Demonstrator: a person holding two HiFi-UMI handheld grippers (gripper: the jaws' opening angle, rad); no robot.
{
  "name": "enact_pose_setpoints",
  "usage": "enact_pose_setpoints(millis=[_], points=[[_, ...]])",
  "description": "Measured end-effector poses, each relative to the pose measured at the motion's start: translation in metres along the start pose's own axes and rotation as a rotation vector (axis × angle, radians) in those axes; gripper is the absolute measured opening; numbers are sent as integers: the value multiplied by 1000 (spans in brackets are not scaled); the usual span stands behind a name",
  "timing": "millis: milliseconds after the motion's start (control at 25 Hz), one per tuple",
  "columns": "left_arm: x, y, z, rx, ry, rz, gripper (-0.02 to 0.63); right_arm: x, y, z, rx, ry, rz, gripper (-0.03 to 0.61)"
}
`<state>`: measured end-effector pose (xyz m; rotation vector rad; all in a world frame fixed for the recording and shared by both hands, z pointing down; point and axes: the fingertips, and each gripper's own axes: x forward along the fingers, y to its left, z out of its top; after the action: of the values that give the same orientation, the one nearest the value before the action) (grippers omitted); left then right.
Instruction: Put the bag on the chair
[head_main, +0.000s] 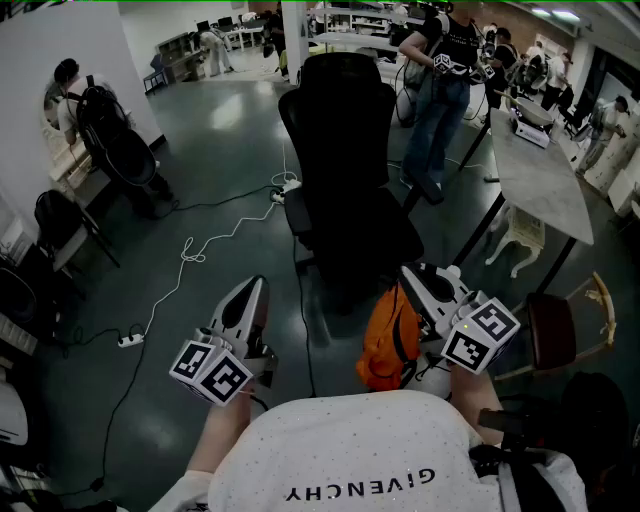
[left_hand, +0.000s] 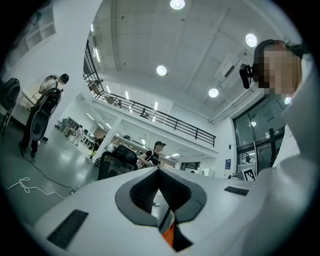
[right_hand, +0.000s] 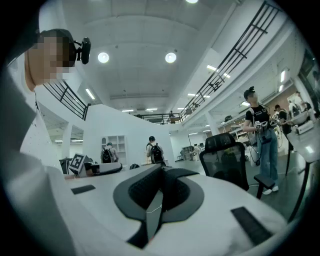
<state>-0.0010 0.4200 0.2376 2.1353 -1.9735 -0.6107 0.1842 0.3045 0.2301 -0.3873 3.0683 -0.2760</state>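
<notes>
1. At the bottom of the head view, the left gripper (head_main: 255, 290) sits lower left. Its jaws are pressed tip to tip in the left gripper view (left_hand: 159, 172).
2. In that view a sliver of orange and black shows in the slit behind the tips. I can't tell whether it is pinched.
3. The right gripper (head_main: 410, 275) sits lower right, clenched on a thin grey strip (right_hand: 152, 210).
4. The orange fabric bag (head_main: 385, 340) with black straps hangs just under the right gripper's jaws at lower centre. It is not on the seat.
5. Just beyond, mid-frame, stands the black mesh-backed office chair (head_main: 340, 130), its seat bare.
6. A white cable (head_main: 190, 250) snakes over the dark floor at left.
7. At upper right there is a grey slab table (head_main: 535, 170), with a standing person in jeans (head_main: 440, 100) beside it.
</notes>
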Motion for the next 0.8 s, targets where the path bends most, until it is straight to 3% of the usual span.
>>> enact_pose_setpoints(millis=[280,560,800], points=[[-2,2,7,-8,-10,-5,0,9,8,1,-47,10,20,2],[3,10,2,-16,11,-12,0,9,4,0,-60,5,-23,2],[22,23,7,-30,9,-14,0,31,-24,9,-10,-6,-54,2]])
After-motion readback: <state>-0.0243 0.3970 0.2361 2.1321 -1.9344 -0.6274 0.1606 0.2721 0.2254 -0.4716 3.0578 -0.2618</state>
